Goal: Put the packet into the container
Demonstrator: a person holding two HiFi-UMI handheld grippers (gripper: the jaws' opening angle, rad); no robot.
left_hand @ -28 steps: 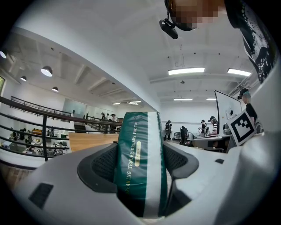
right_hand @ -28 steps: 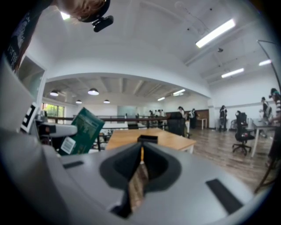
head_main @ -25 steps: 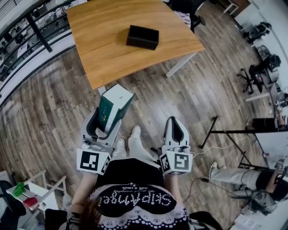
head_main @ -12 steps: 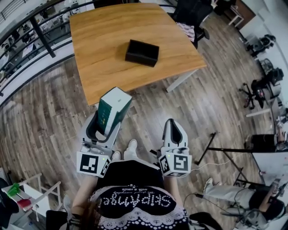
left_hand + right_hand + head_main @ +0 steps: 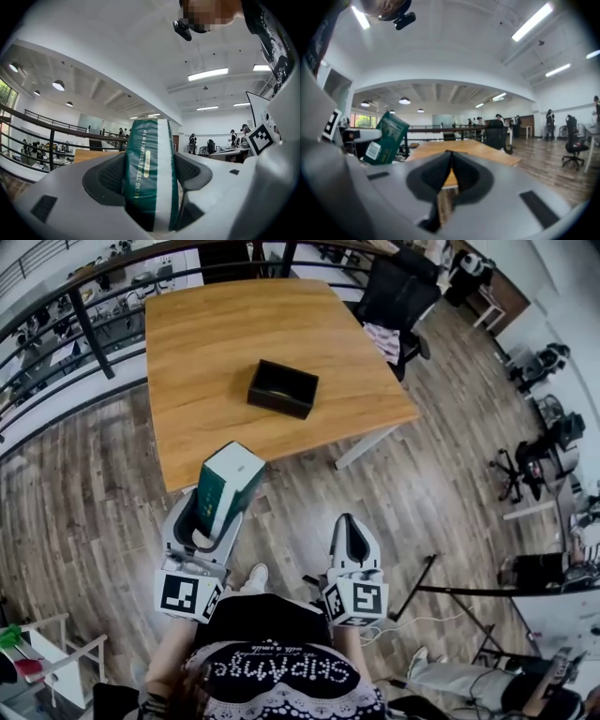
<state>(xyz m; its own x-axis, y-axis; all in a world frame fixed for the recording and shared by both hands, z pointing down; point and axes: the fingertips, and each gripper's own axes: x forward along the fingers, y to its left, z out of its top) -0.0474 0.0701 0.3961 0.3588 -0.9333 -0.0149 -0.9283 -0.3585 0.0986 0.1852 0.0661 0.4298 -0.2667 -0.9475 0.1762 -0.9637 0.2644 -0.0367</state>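
A green and white packet (image 5: 225, 486) stands up between the jaws of my left gripper (image 5: 208, 512), which is shut on it; in the left gripper view the packet (image 5: 150, 173) fills the gap between both pads. The packet (image 5: 386, 138) also shows at the left of the right gripper view. A black open container (image 5: 282, 388) sits on the wooden table (image 5: 206, 343), well ahead of both grippers. My right gripper (image 5: 352, 538) is held low over the floor, its jaws shut with nothing between them (image 5: 450, 180).
The table's near edge (image 5: 281, 451) lies just beyond the packet, with a white leg (image 5: 366, 444) at its right corner. A black chair (image 5: 394, 296) stands at the table's far right. A railing (image 5: 84, 324) runs along the left. Wood floor surrounds me.
I have moved closer to the table: the table and container sit lower and nearer in the head view. The left gripper still holds the packet; the right stays shut.
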